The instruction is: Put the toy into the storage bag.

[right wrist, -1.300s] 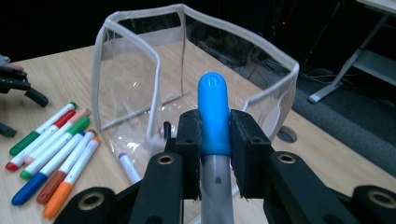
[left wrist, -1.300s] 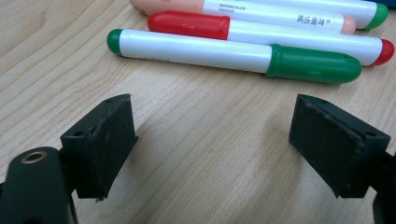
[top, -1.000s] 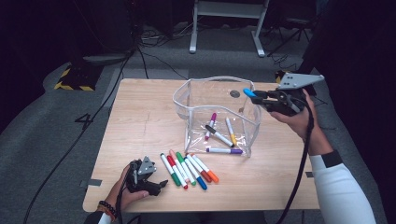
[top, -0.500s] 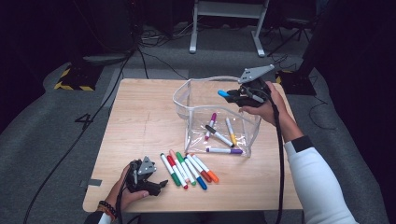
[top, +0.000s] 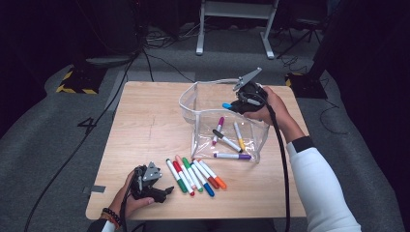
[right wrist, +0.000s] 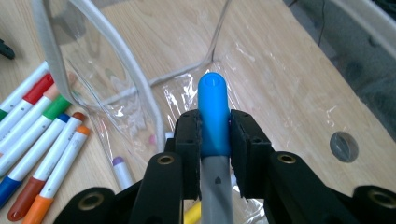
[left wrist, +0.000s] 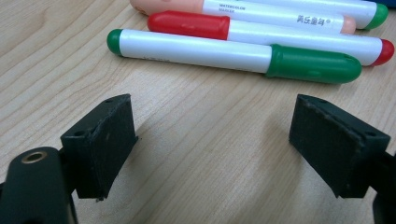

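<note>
While the left gripper (top: 162,191) rests wide open near the table's (top: 145,125) front edge, the right gripper (right wrist: 215,135) clamps a blue-capped marker (right wrist: 214,112) above the clear pouch's (top: 193,104) open rim.

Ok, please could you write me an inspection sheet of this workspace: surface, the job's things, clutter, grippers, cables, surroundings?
Surface: light wooden table, bare apart from the items below.
Job's things: clear zip pouch standing open, four markers inside; blue-capped marker carried over the pouch; row of six markers lying side by side near the front edge.
Clutter: nothing seen.
Grippers: left gripper resting on the table, jaws open, nothing between them, beside the green marker; right gripper shut on the blue-capped marker.
Cables: black cable trailing from the right gripper along the sleeve; more cables on the floor.
Surroundings: grey carpet, white frame legs behind the table.
</note>
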